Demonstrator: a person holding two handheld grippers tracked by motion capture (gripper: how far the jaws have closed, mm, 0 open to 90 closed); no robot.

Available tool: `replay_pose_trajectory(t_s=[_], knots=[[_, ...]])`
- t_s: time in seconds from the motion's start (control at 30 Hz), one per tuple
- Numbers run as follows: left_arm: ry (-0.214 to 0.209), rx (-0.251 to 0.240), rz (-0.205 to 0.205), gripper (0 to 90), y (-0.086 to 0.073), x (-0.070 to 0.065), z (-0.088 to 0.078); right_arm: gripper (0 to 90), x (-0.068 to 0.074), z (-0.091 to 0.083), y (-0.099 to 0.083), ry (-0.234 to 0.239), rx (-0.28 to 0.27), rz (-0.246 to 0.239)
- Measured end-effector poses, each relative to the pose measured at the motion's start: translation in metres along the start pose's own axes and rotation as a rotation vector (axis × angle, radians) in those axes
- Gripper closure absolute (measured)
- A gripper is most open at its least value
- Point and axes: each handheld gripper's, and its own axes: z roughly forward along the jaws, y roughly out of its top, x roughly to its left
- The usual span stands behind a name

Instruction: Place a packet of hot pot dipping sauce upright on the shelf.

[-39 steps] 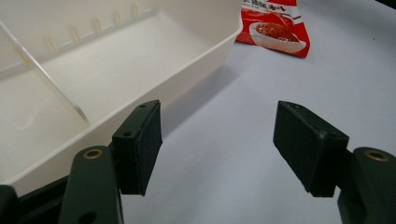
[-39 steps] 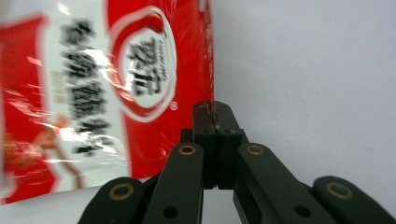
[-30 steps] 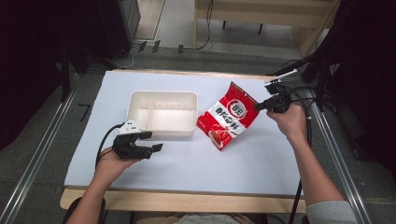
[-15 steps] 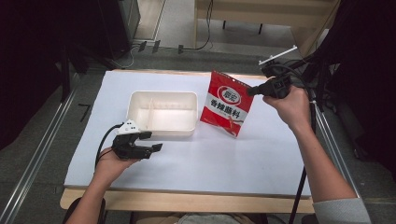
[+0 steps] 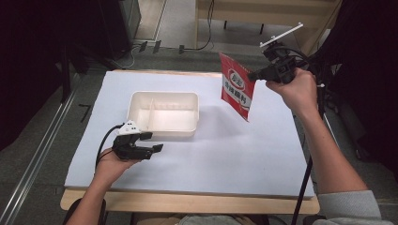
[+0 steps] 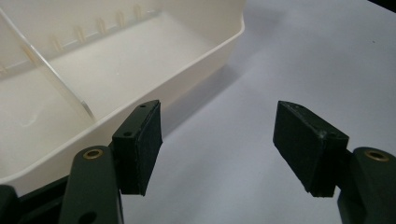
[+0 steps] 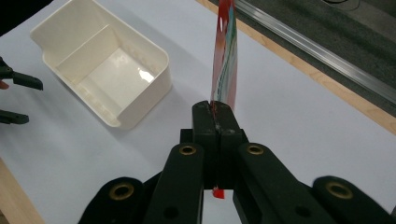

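Right gripper (image 5: 257,74) raised above the desk's far right corner, jaws pressed together on the edge of a red snack packet (image 5: 237,92), seen edge-on in the right gripper view (image 7: 224,60); packet hanging clear of the white desk cover (image 5: 225,154), well to the right of the white divided tray (image 5: 163,132). Left gripper (image 5: 155,142) resting low near the desk's near left, just beside the tray's near wall, jaws spread wide with nothing between them (image 6: 219,144). Likely risks: a thin pinch at one edge, so the packet may swing or slip free if moved quickly; a limp hanging packet may also catch the tray rim and fold instead of dropping in, should the tray be its destination. Right gripper view alone giving the bite itself, a red sliver poking out below the closed pads, and the tray's (image 7: 100,70) empty compartments; high view giving the packet's printed face and its height over the desk; left gripper view giving the clear divider (image 6: 51,74) and the open gap.
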Motion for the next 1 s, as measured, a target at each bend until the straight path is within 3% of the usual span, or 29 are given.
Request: replay_pose_trajectory(t_s=[0.2, 0.27, 0.5, 1.0], knots=[[-0.011, 0.008, 0.003, 33.7, 0.0, 0.0, 0.001, 90.0, 0.002, -0.006, 0.01, 0.014, 0.004, -0.013], [-0.016, 0.016, 0.007, 33.7, 0.0, -0.001, 0.001, 90.0, 0.006, -0.012, 0.017, 0.065, -0.009, -0.043], [-0.013, 0.009, 0.001, 33.7, -0.001, 0.0, -0.001, 90.0, 0.017, -0.019, 0.034, 0.119, -0.034, -0.08], [0.004, 0.001, -0.007, 33.7, -0.004, 0.001, -0.007, 90.0, 0.045, -0.014, 0.082, 0.159, -0.041, -0.142]])
